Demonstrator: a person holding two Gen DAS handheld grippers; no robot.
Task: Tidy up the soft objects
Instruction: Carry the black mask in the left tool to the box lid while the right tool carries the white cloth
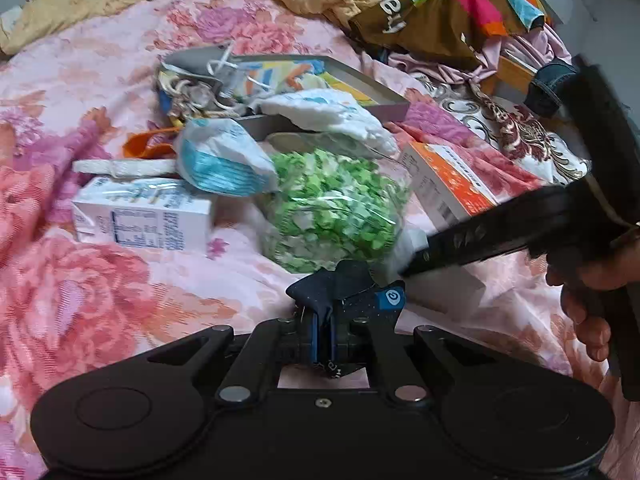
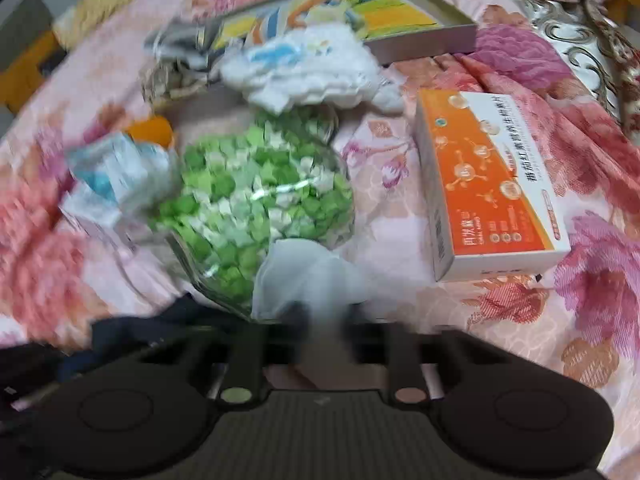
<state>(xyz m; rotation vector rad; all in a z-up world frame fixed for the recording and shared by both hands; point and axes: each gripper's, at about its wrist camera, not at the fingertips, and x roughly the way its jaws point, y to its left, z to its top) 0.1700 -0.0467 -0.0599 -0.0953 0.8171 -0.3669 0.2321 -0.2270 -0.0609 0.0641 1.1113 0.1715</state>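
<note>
I have a dark navy cloth (image 1: 340, 292) pinched in my left gripper (image 1: 324, 340), its jaws closed tight on the fabric, low at the centre of the left wrist view; just past it at 12 o'clock lies the clear bag of green and white foam bits (image 1: 332, 208) on the floral bedspread (image 1: 100, 280); my right gripper (image 2: 326, 320) is blurred, jaws nearly together on a white tissue-like piece (image 2: 308, 276) at the bag's near edge; at 3 o'clock of the bag sits an orange box (image 2: 488, 184); at 9 o'clock a white carton (image 1: 144, 216) and a blue-and-white packet (image 1: 224, 164); at 12 o'clock a white quilted cloth (image 1: 332, 116) drapes over a grey tray (image 1: 360, 84).
</note>
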